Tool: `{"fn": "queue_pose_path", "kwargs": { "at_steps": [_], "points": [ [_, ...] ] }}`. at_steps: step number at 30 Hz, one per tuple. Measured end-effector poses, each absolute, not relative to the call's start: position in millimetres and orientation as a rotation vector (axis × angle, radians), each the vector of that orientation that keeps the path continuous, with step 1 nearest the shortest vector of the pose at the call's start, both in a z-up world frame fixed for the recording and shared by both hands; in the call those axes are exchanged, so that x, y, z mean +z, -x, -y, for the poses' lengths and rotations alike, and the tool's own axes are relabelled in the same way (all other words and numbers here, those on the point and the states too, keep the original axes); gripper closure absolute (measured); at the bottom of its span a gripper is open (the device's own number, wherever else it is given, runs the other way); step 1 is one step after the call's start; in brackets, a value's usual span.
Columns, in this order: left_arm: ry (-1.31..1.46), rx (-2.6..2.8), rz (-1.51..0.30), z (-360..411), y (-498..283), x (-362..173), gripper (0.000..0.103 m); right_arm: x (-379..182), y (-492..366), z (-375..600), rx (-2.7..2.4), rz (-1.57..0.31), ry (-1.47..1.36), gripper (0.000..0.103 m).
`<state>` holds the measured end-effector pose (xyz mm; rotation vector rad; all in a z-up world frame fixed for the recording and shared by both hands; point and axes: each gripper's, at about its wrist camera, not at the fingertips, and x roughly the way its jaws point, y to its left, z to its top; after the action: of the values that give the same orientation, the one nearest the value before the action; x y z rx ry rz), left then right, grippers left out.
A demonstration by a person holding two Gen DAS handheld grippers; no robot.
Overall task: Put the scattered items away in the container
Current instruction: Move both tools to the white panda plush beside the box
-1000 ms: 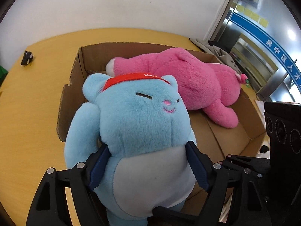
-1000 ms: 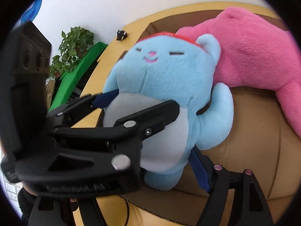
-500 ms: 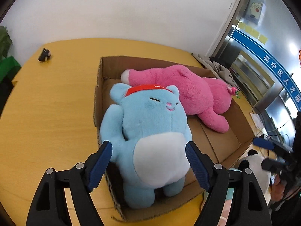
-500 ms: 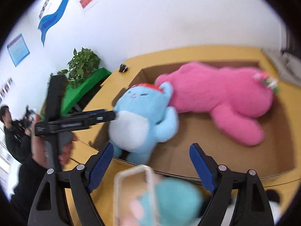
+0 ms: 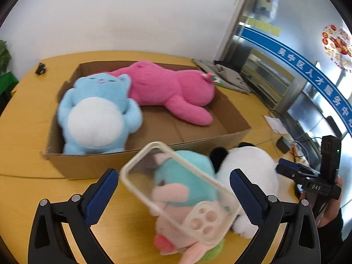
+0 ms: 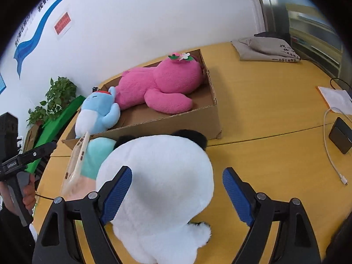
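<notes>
An open cardboard box on the yellow table holds a blue plush and a pink plush. In front of the box lie a teal and pink plush with a clear phone case leaning on it, and a white panda plush. My left gripper is open and empty, just short of the phone case and teal plush. My right gripper is open, its fingers either side of the panda's back.
A grey folded bag lies behind the box. A white cable, a black block and papers lie at the right. A small black object sits far left. A plant stands past the table edge.
My left gripper opened, let go of the blue plush in the box and drew back to the phone case. My right gripper drew back from the box to the panda.
</notes>
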<state>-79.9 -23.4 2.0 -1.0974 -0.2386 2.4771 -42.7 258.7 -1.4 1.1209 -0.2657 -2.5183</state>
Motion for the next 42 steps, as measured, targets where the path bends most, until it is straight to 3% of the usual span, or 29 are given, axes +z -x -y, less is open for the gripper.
{"fn": "queue_pose_path", "kwargs": {
  "at_steps": [7, 17, 20, 21, 22, 26, 33, 42],
  "points": [
    [1.265, 2.457, -0.094, -26.4, 120.7, -38.3, 0.001, 14.3, 15.7, -260.5, -2.478, 0.297, -1.021, 0.018],
    [1.333, 2.512, 0.091, 32.7, 62.1, -48.5, 0.001, -17.5, 33.9, -261.7, -2.47, 0.234, -1.13, 0.018],
    [1.261, 2.553, 0.152, 40.6, 45.8, -29.5, 0.001, -26.2, 42.6, -265.6, -2.442, 0.272, -1.148, 0.009],
    [1.228, 2.56, 0.165, 39.2, 42.2, -21.0, 0.001, -27.9, 44.3, -266.2, -2.446, 0.271, -1.156, 0.001],
    [1.189, 2.555, 0.17, 34.6, 40.3, -11.8, 0.001, -29.1, 45.1, -265.9, -2.449, 0.263, -1.159, 0.0],
    [1.108, 2.451, 0.131, -7.0, 49.8, 6.4, 0.001, -27.9, 43.6, -261.7, -2.442, 0.23, -1.158, 0.0],
    [1.183, 2.259, 0.164, -63.0, 86.6, -23.7, 0.001, -22.7, 36.7, -267.7, -2.442, 0.211, -1.157, 0.0],
    [1.157, 2.282, 0.271, -56.5, 73.8, -18.0, 0.001, -11.5, 28.3, -274.1, -2.507, 0.159, -1.139, 0.0]
  ]
}}
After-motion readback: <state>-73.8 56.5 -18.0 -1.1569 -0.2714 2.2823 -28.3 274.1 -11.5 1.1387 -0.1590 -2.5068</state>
